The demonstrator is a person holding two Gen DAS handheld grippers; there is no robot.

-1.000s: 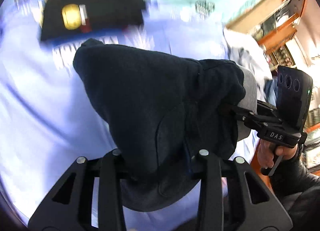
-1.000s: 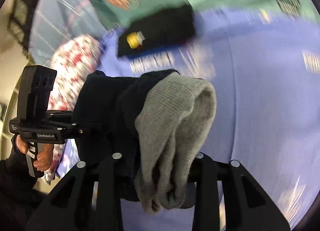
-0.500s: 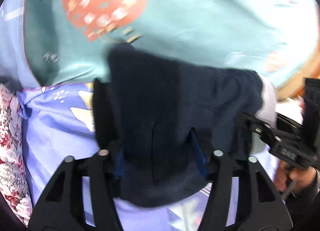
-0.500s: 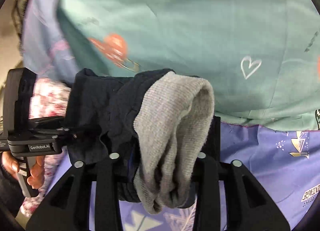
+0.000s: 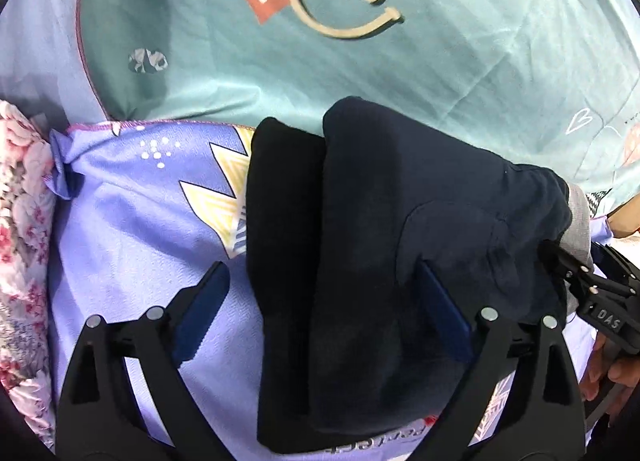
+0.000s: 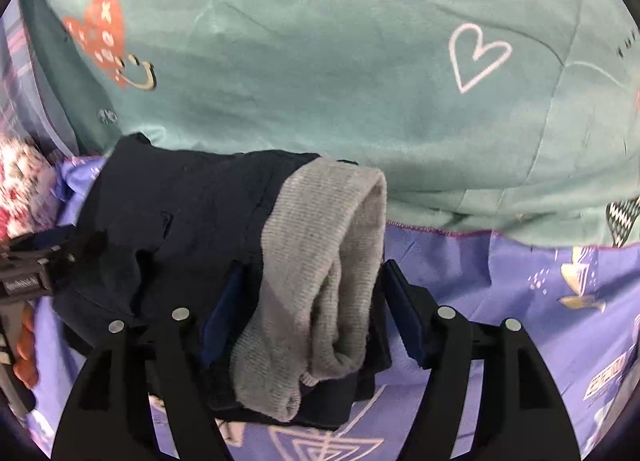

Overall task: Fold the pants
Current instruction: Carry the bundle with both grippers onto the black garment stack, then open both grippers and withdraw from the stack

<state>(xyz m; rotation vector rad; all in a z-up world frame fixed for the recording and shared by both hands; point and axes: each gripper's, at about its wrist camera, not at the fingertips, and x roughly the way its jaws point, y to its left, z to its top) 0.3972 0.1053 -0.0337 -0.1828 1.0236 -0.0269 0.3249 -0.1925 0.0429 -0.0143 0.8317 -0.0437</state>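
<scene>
Resting on the purple printed bedsheet [image 5: 132, 221], the folded dark navy fleece pants [image 5: 400, 261] lie at the centre of my left view, their far edge touching the teal quilt with heart prints [image 5: 440, 61] at 12 o'clock. My left hand-held gripper [image 5: 324, 301] is spreading, its jaws opening; the bundle sits between them, the left pad clear of the cloth. My right hand-held gripper [image 6: 312, 301] is also opening around the pants' grey ribbed cuffs [image 6: 320, 261], the right pad just beside the knit; I cannot tell whether the left pad touches. A floral cloth [image 5: 20, 241] lies at 9 o'clock.
</scene>
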